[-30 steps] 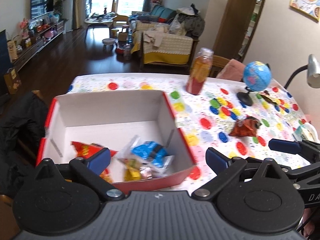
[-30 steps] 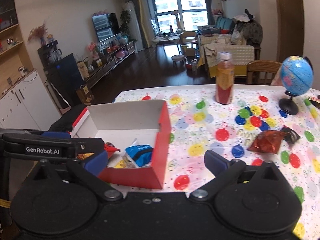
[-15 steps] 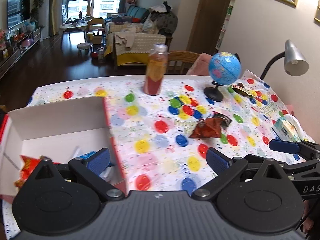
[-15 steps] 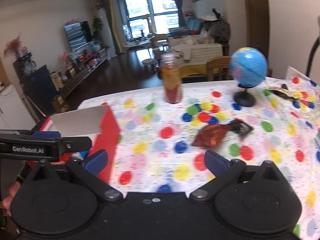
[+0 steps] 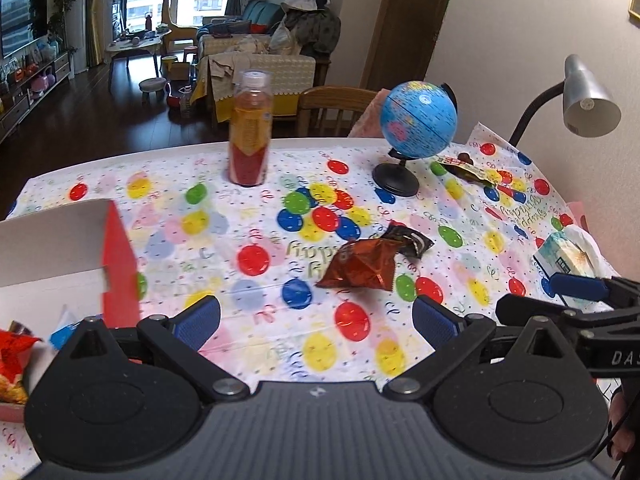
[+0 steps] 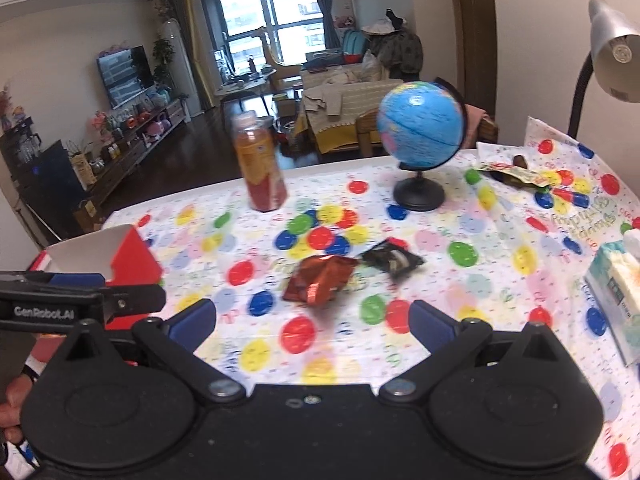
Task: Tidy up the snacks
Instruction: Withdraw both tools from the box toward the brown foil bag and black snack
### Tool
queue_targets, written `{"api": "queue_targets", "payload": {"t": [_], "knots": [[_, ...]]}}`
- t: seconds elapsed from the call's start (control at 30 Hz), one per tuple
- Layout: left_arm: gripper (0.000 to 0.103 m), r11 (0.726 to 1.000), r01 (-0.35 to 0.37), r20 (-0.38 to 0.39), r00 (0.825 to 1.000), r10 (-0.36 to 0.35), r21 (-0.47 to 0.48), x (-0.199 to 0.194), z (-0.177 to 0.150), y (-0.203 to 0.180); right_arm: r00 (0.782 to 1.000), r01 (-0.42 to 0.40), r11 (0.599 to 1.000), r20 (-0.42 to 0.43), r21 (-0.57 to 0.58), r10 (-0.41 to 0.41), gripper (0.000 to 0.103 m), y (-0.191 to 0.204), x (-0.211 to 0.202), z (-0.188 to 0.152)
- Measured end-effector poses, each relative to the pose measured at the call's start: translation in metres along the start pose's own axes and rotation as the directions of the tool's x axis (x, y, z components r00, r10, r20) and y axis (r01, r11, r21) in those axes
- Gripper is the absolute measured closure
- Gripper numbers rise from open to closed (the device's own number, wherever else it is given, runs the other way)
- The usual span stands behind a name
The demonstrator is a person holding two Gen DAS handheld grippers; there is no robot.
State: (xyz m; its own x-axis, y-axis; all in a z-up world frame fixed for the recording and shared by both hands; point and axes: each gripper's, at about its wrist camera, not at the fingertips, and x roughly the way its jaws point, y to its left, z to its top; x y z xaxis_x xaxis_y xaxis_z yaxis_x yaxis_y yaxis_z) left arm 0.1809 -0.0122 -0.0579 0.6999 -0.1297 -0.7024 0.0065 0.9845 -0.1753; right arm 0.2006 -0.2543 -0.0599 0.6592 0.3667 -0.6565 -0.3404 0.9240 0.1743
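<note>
I have swung both grippers away from the red-sided white cardboard box [image 5: 116, 256] toward the crinkled copper-red foil snack packet [image 5: 362, 266] lying on the balloon-print tabletop [image 5: 256, 200]; left gripper [image 5: 316, 318] and right gripper [image 6: 312, 320] fingers are spread, empty, so this packet comes next.

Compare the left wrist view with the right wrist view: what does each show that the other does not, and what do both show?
Only the left wrist view shows snack packets inside the red box, and the right gripper, open. Only the right wrist view shows the left gripper side-on, and a television. Both show the red-brown snack bag, globe, bottle and tissue pack.
</note>
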Motion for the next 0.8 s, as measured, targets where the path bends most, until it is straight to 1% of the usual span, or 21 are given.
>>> {"api": "queue_targets", "payload": {"t": [0.07, 0.27, 0.47, 0.57, 0.8], "knots": [[0.0, 1.0, -0.004, -0.005, 1.0, 0.004, 0.006, 0.009, 0.003, -0.009, 1.0, 0.008, 1.0, -0.006, 0.0, -0.008, 0.0, -0.011, 0.005, 0.003], [0.0, 0.999, -0.012, -0.015, 1.0, 0.013, 0.031, 0.038, 0.01, -0.034, 0.999, -0.011, 1.0, -0.036, -0.004, 0.011, 0.003, -0.044, 0.026, 0.014], [0.0, 0.998, -0.02, -0.04, 0.999, 0.022, 0.064, 0.073, 0.019, -0.051, 0.999, -0.003, 0.999, -0.055, -0.048, 0.0, 0.004, -0.069, 0.058, 0.027], [0.0, 0.997, -0.031, -0.048, 0.998, 0.035, 0.07, 0.093, 0.024, -0.055, 0.997, 0.013, 0.998, -0.073, -0.058, -0.017, 0.005, -0.08, 0.079, 0.032], [0.001, 0.995, -0.059, -0.088, 0.994, 0.066, 0.075, 0.139, 0.032, -0.056, 0.993, 0.017, 0.996, -0.115, -0.085, -0.027, 0.008, -0.095, 0.128, 0.039]]}}
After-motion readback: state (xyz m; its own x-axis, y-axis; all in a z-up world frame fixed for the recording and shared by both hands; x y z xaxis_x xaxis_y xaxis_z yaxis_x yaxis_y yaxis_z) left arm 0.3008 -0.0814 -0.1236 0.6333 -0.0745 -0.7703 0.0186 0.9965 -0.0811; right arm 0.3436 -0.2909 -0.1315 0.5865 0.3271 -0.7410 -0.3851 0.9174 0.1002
